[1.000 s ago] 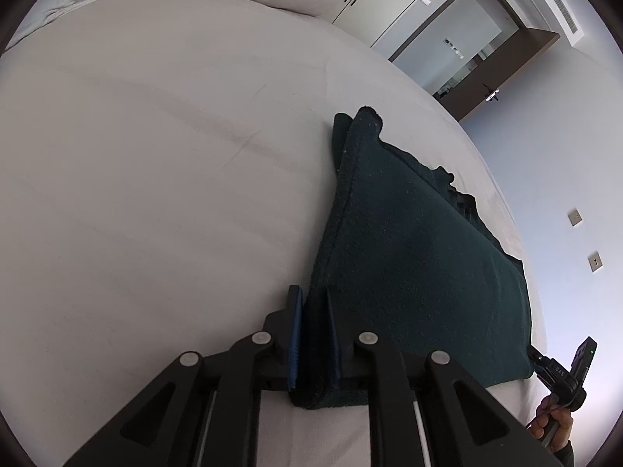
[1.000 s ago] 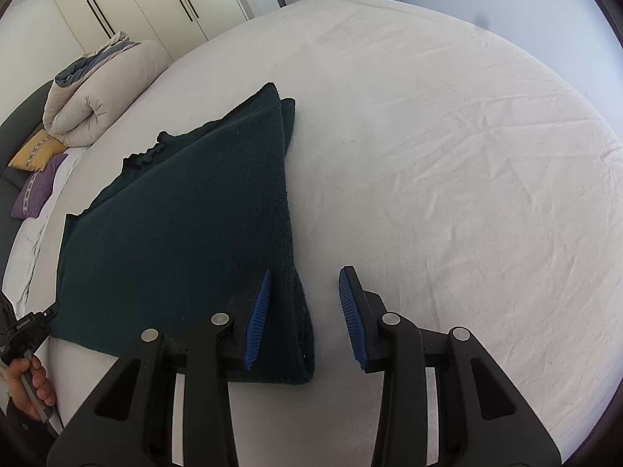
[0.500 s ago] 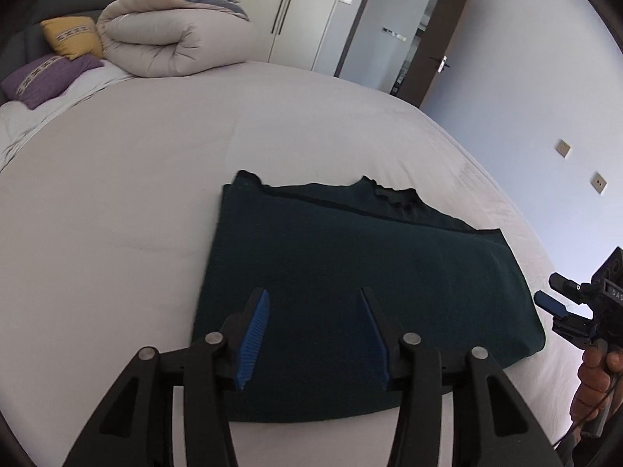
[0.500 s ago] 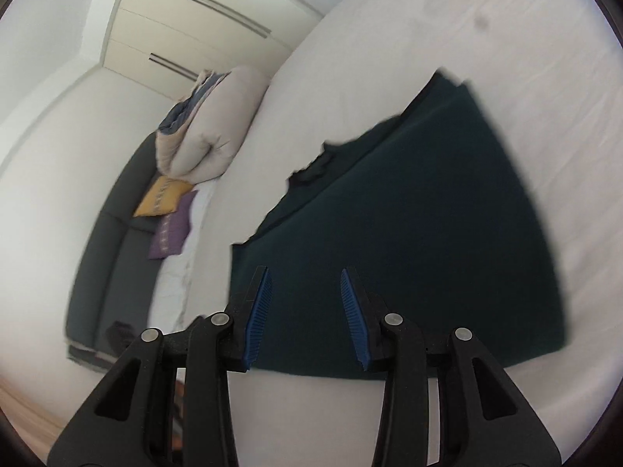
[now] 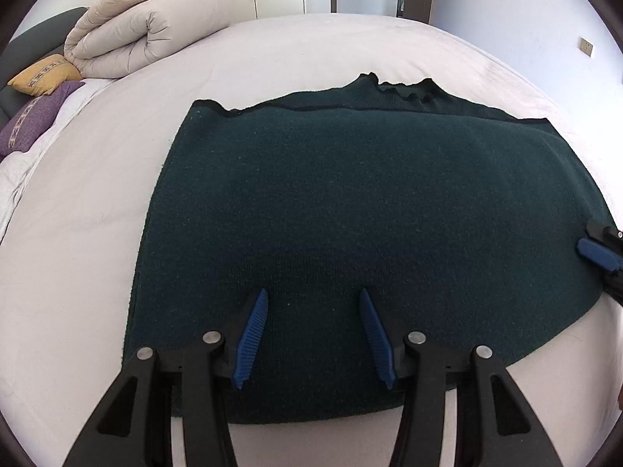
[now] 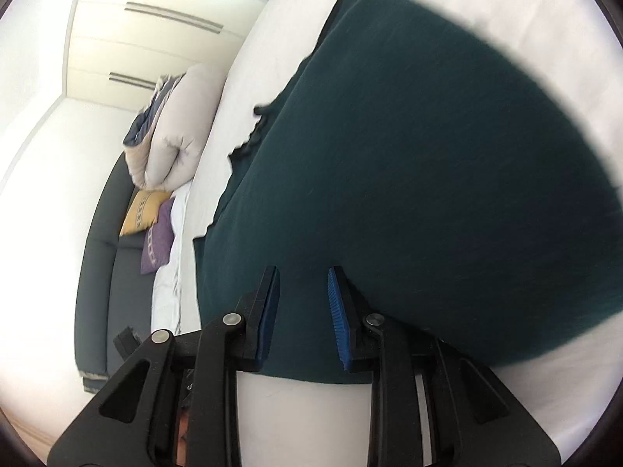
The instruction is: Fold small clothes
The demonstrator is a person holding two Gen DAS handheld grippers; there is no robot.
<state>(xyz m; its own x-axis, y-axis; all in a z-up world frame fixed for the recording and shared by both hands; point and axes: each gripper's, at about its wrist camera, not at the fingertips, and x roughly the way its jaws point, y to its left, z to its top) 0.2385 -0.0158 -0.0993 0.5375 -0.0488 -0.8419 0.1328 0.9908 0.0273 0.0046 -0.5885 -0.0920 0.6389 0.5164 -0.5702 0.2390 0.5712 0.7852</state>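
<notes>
Fold laid down, both tools released

The dark green garment point(image 5: 362, 210) now lies flat, folded, mid-bed point(image 5: 97, 233). Left tool point(image 5: 311, 334) and right tool point(image 6: 303, 319), a second ago gripping its edge, hover wide, empty.

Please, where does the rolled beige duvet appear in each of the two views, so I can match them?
Left wrist: duvet in the upper left, behind the green garment.
Right wrist: duvet left of centre, turned sideways.
Shared landmark: yellow pillow beside it.
</notes>
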